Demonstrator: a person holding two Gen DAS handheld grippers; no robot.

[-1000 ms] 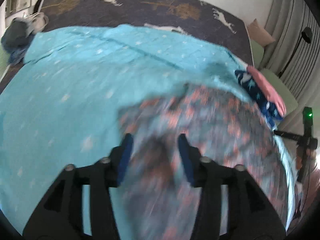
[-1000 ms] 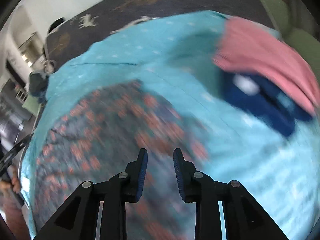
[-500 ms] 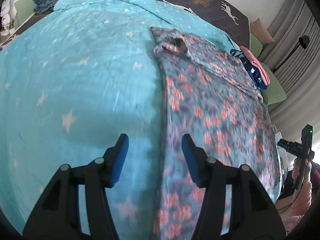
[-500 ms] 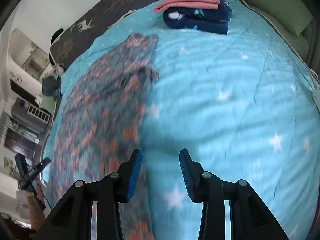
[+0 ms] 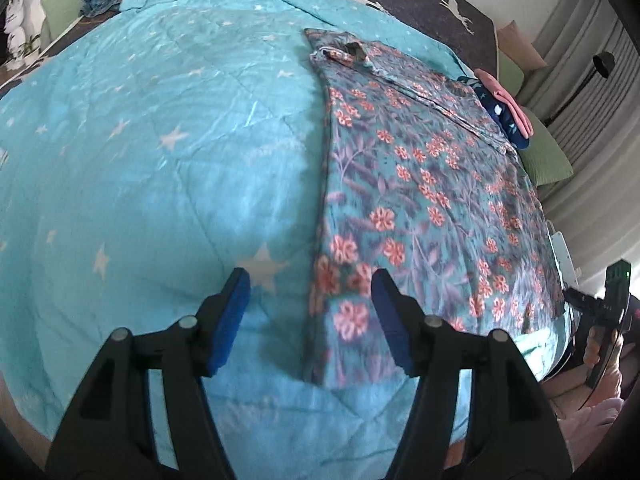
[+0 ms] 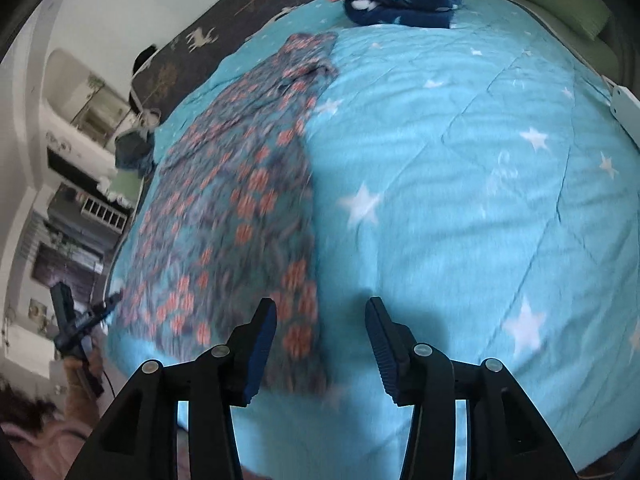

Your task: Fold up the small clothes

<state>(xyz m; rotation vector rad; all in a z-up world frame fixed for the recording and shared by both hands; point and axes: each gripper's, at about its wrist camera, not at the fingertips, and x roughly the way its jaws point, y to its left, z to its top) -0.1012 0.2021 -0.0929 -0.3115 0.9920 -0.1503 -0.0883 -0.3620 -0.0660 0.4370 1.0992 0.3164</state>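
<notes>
**Two hand-held grippers being held open over one floral garment**

The left gripper (image 5: 310, 318) is being held with jaws apart, nothing pressed between them; the jaws have just been opening. The right gripper (image 6: 322, 334) is likewise being held open and empty, having just been opening from a much narrower gap. A second ago both were being carried over the blurred garment's middle; now each is being held over a long edge at its near end.

Being counted:
- one floral garment (image 5: 420, 200), lying flat and lengthwise on the quilt;
- one turquoise star quilt (image 5: 160, 160);
- one stack of two folded items, pink upon navy (image 6: 400, 4), lying beyond the garment.
</notes>
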